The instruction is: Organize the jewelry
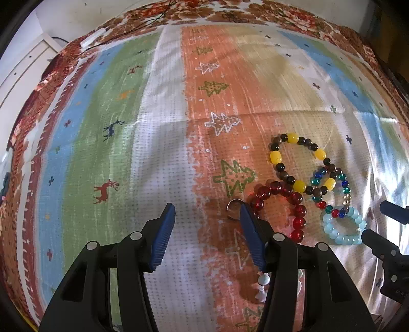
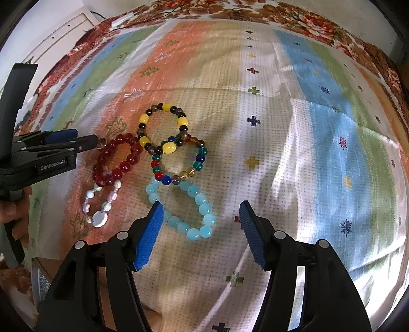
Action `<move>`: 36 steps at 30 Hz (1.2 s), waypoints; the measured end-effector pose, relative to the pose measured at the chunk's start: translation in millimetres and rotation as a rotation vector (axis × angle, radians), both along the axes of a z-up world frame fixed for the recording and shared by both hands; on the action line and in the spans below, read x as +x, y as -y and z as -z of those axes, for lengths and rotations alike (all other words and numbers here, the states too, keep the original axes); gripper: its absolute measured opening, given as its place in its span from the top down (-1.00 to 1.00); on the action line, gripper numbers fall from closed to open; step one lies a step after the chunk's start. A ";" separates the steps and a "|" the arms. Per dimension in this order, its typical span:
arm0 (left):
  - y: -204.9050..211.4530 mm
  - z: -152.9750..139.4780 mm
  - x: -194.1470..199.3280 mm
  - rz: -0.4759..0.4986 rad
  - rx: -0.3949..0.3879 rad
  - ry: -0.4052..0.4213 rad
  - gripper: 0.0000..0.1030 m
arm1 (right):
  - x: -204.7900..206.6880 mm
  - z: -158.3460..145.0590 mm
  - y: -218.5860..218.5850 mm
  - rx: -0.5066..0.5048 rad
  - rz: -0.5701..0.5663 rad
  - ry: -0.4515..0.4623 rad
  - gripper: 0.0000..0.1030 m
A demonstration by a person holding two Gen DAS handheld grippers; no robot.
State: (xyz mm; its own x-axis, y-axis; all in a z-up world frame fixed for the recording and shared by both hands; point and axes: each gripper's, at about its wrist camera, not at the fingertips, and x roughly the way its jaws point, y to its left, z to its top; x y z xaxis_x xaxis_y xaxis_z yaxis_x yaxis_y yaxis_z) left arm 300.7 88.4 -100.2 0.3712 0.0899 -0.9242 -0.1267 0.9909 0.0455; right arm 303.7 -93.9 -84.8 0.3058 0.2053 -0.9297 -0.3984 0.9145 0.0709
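Several bead bracelets lie overlapping on the patterned cloth: a yellow-and-dark one [image 2: 163, 127], a dark red one [image 2: 117, 159], a multicolour one [image 2: 179, 161], a light blue one [image 2: 184, 209] and a pale pearl one [image 2: 99, 204]. A small silver ring [image 1: 234, 208] lies beside the red bracelet [image 1: 281, 206]; it also shows in the right wrist view [image 2: 101, 143]. My left gripper [image 1: 207, 235] is open, its right finger next to the ring. My right gripper [image 2: 202, 227] is open, hovering over the light blue bracelet.
The striped cloth [image 1: 127, 127] with tree and deer prints covers a floral bedspread [image 1: 294, 18]. A white cabinet [image 2: 58, 30] stands at the far left. A white plug with cable [image 1: 92, 38] lies near the far edge.
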 end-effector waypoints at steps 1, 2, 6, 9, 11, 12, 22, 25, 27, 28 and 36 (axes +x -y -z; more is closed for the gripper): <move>-0.5 1.5 0.4 -0.001 -0.001 -0.002 -0.03 | 0.7 1.1 -0.2 -0.003 0.000 -0.001 -0.20; -0.8 2.9 1.1 0.000 -0.005 -0.005 -0.03 | 2.0 3.0 -0.4 -0.007 0.000 -0.004 -0.20; -3.5 8.9 4.6 -0.005 0.000 -0.018 -0.03 | 7.5 11.0 -1.1 0.000 0.008 -0.031 -0.20; -2.1 13.0 5.4 0.004 0.008 -0.024 -0.02 | 9.7 14.6 -3.6 -0.001 0.001 -0.041 -0.20; -0.7 13.3 5.4 0.012 0.008 -0.022 0.04 | 11.5 16.7 -4.8 -0.004 0.000 -0.043 -0.20; -0.4 13.3 5.6 0.016 0.003 -0.022 0.09 | 12.6 18.4 -4.9 -0.006 0.002 -0.047 -0.20; 6.7 13.7 6.8 0.048 -0.040 -0.023 0.62 | 16.4 26.5 -3.0 -0.033 0.012 -0.058 0.46; 7.8 13.8 5.4 0.056 -0.057 -0.020 0.79 | 16.9 27.3 -1.3 0.002 0.012 -0.085 0.73; 7.5 13.3 5.1 0.055 -0.062 -0.019 0.85 | 14.6 26.5 -4.5 -0.012 -0.007 -0.077 0.75; 7.2 13.1 4.5 0.053 -0.062 -0.018 0.86 | 13.5 26.3 -5.3 -0.016 -0.013 -0.073 0.76; 2.7 5.7 -2.2 0.045 -0.072 -0.011 0.87 | 5.2 13.2 -3.9 0.019 -0.011 -0.063 0.77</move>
